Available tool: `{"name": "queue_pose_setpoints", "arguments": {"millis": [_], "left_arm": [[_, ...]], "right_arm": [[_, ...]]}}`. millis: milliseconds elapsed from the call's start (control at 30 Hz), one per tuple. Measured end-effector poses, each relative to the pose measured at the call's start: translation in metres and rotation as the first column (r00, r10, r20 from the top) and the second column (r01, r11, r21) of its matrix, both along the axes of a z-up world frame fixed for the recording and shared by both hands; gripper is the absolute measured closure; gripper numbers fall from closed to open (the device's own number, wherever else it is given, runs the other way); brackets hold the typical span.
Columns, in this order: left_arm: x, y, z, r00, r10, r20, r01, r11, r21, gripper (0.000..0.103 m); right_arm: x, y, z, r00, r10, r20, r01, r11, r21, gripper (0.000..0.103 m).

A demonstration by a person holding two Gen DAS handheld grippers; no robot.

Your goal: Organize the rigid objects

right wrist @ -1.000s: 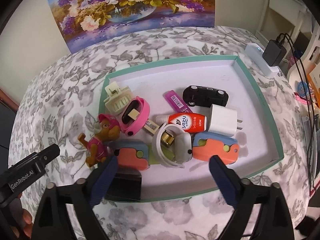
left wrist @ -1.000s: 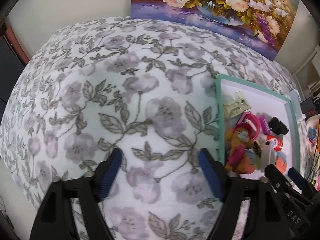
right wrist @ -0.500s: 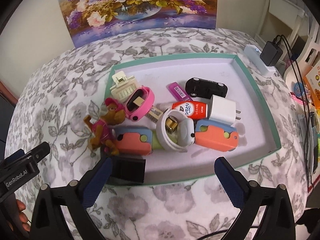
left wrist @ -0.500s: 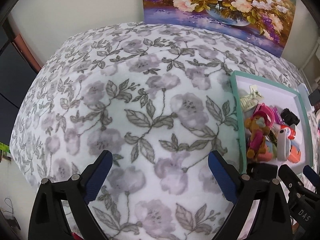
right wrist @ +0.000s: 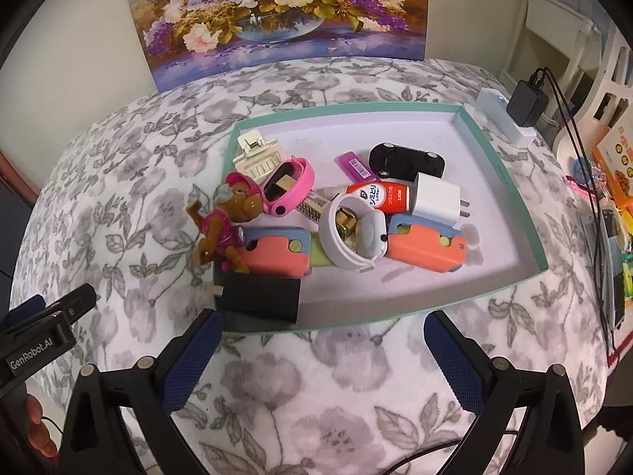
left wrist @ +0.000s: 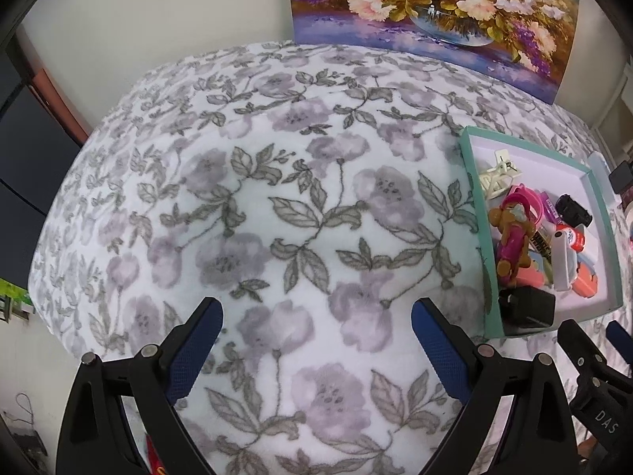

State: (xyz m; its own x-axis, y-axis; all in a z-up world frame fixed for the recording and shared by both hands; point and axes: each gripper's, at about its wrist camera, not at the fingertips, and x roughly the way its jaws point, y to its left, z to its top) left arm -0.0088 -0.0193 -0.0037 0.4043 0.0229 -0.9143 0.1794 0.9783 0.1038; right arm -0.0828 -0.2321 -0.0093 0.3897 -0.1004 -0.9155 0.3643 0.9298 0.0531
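A teal-rimmed tray lies on the floral blanket and holds several small items. They include a brown and pink dog figure, a pink case, a black toy car, a white charger, a white round case and a black adapter. My right gripper hangs open and empty just before the tray's near rim. My left gripper is open and empty over bare blanket. From there the tray lies to its right.
A flower painting leans on the wall behind the bed. A white power strip with a black plug and cables lie at the right edge, with cluttered shelves beyond. Floral blanket stretches left of the tray. A hand shows at the lower left.
Both grippers have drawn back from the tray, which now looks smaller and farther off. Both pairs of jaws stand slightly wider than a second ago. Nothing in the tray has moved.
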Motion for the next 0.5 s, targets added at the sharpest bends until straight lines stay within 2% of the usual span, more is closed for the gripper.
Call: {"name": "queue_pose_setpoints", "arguments": {"millis": [500], "left_arm": [[-0.016,0.000,0.012,0.998,-0.033,0.051,0.031,0.999,0.035,0.007]], "right_arm": [[-0.014,0.007,0.014,0.999,-0.005,0.042,0.006,1.000,-0.023,0.000]]}}
